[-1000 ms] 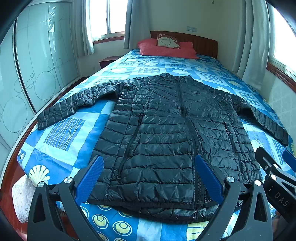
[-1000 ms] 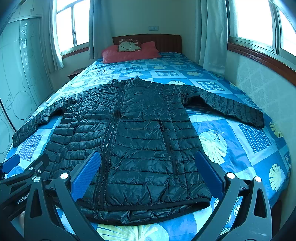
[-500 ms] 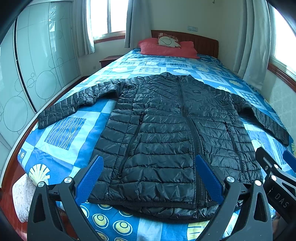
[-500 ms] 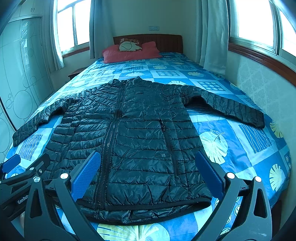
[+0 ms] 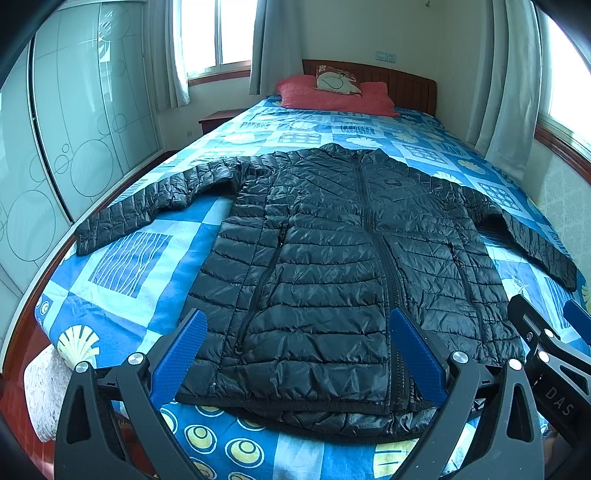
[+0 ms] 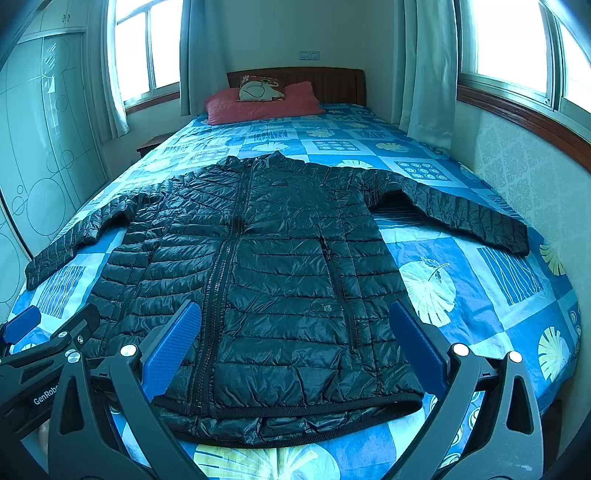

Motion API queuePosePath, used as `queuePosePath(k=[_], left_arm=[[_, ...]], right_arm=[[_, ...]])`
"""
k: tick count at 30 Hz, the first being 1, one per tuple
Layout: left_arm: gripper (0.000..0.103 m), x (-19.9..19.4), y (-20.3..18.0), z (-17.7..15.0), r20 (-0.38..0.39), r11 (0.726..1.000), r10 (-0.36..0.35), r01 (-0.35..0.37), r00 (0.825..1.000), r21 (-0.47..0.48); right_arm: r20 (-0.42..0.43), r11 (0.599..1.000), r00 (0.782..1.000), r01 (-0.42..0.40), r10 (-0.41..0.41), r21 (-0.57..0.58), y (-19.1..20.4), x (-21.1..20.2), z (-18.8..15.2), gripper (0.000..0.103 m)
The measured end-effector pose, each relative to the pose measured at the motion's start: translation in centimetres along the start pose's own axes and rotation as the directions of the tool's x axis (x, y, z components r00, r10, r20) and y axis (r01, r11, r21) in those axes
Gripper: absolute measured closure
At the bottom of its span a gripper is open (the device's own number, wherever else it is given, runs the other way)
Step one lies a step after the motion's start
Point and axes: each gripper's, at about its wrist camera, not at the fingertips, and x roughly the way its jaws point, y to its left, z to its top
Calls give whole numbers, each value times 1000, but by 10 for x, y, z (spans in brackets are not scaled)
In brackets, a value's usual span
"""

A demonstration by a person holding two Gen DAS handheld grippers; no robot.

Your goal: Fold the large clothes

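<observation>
Fingers (image 5: pixel 184 347) of both grippers spread wide above the jacket (image 5: pixel 332 266)

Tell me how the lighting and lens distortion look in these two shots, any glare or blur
Left wrist view: strong fisheye bending of the wardrobe doors, blown-out window, sheen on the black jacket, dark vignette corners. Right wrist view: overexposed windows on both sides, curved bed edge, bluish cast; the jacket stays sharp, no motion blur.
</observation>
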Motion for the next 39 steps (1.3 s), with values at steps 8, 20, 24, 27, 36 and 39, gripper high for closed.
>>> queuePosePath(k=[8,20,24,27,36,39], left_arm=[[5,0,0,0,-2,1000,0,0,1000,-1],[5,1,1,-2,-7,1000,1,-1,1000,-3],[5,1,1,-3,-9,1000,1,-1,1000,-3],[5,2,0,-4,-11,1000,2,-2,1000,-4],[5,2,0,-4,-11,1000,2,-2,1000,-4],[5,2,0,-4,-12,1000,2,-2,1000,-4]], right_arm=[[-2,1000,1000,-1,1,-5,2,1,-1,2],[-2,1000,1000,-3,3,-4,3,1,-2,2],[-4,1000,1000,-4,4,-5,3,1,-2,2],[-6,1000,1000,-4,4,-7,4,2,-3,2],[-5,1000,1000,-4,4,-7,4,2,-4,2],[-5,1000,1000,-3,3,-7,4,3,-3,2]])
